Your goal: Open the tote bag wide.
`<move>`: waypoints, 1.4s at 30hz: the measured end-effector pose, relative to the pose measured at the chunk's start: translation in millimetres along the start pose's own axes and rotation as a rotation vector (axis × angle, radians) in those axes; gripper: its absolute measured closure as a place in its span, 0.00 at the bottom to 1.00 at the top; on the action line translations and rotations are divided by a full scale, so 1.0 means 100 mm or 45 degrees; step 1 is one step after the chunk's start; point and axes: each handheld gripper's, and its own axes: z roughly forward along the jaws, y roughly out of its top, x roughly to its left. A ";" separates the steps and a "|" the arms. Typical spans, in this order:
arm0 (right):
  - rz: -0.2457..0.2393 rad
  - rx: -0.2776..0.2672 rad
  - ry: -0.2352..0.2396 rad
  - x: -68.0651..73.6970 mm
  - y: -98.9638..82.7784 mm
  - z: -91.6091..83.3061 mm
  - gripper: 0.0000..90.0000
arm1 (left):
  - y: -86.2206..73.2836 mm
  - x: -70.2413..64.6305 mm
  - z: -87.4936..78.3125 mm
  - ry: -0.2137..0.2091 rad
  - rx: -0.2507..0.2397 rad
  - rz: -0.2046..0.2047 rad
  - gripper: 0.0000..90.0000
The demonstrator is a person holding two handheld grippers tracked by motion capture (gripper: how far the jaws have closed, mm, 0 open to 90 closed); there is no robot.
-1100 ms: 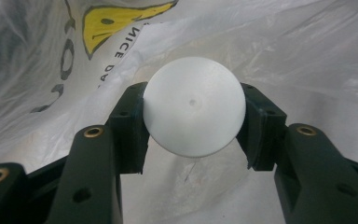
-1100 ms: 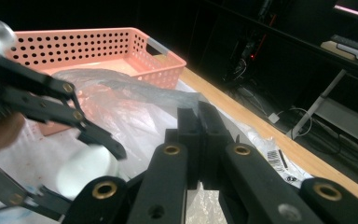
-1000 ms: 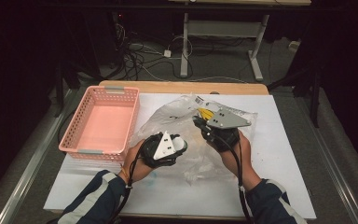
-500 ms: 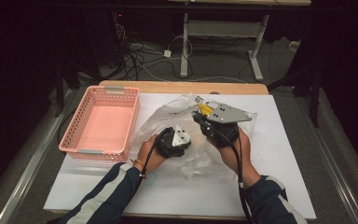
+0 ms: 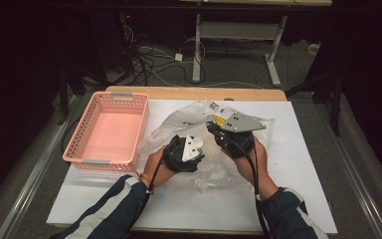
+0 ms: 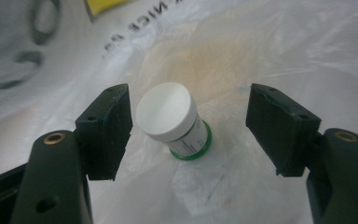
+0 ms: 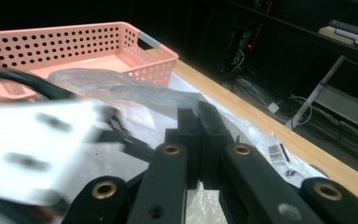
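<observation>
A small white-capped round jar with a green base [image 6: 175,121] lies tilted on crinkled clear plastic bag [image 6: 261,51] between the left tool's [image 6: 191,128] just-widened, spread jaws, untouched.

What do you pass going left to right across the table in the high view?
Pink basket → left gripper, reaching into the clear plastic bag → right gripper, pinching the bag's upper edge → bare white table mat at the right.
</observation>
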 end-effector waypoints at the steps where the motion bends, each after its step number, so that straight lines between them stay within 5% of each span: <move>1: 0.001 0.003 -0.004 -0.01 -0.01 0.00 1.00 | -0.01 -0.01 -0.08 0.006 -0.005 0.010 0.34; 4: 0.000 0.019 -0.014 -0.03 -0.03 0.01 1.00 | -0.06 -0.04 -0.33 0.024 -0.043 0.042 0.34; 9: -0.013 0.045 -0.023 -0.05 -0.08 0.03 1.00 | -0.19 0.02 -0.67 0.072 -0.099 0.024 0.31; 20: -0.014 0.090 -0.044 -0.16 -0.19 -0.03 1.00 | -0.48 0.33 -1.07 0.193 -0.197 -0.149 0.28; 28: 0.001 0.094 -0.057 -0.25 -0.27 -0.12 1.00 | -0.52 0.38 -0.74 0.078 -0.023 -0.249 0.23; 32: 0.007 0.083 -0.057 -0.31 -0.31 -0.18 1.00 | -0.47 0.40 -0.59 0.027 0.027 -0.307 0.34; 38: 0.019 0.087 -0.077 -0.39 -0.36 -0.23 1.00 | -0.43 0.39 -0.36 -0.004 0.104 -0.304 0.58; 42: 0.019 0.100 -0.083 -0.41 -0.39 -0.20 0.98 | -0.42 0.39 -0.31 -0.064 0.100 -0.298 0.88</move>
